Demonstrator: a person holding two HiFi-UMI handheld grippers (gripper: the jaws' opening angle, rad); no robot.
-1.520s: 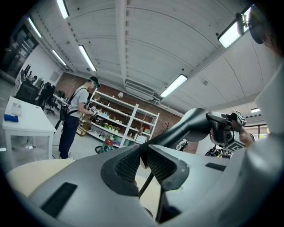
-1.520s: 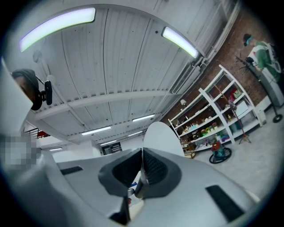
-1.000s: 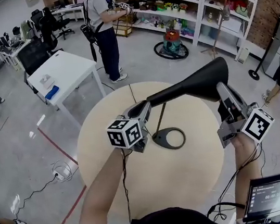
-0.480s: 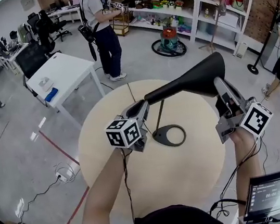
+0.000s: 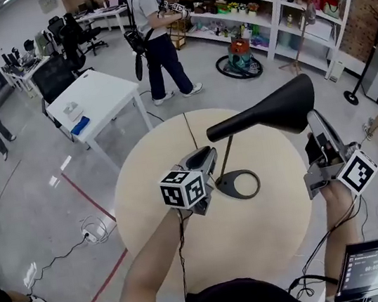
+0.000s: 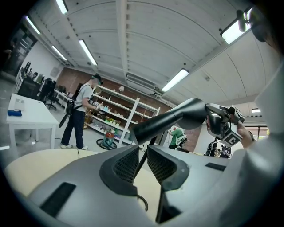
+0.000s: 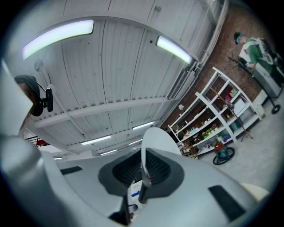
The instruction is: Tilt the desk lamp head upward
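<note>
A black desk lamp stands on the round beige table (image 5: 260, 242), with a ring base (image 5: 238, 185), a thin stem (image 5: 227, 158) and a long cone head (image 5: 268, 109). The head slopes up toward its wide right end. My right gripper (image 5: 311, 120) is shut on the rim of that wide end; in the right gripper view the pale inside of the shade (image 7: 155, 139) rises from between the pads (image 7: 153, 170). My left gripper (image 5: 207, 154) points at the stem from the left, just under the head's narrow end (image 6: 146, 128). Its jaws stand a narrow gap apart, with the stem (image 6: 141, 162) showing beyond them.
A tablet (image 5: 370, 264) with cables hangs at the table's near right. Behind on the floor are a white table (image 5: 99, 97), a standing person (image 5: 157, 38) and shelving (image 5: 259, 7). A power strip and cord (image 5: 92, 233) lie to the left.
The head view has shifted a little. Lamp and both grippers keep the same relation. The person at the back has stepped to the right.
</note>
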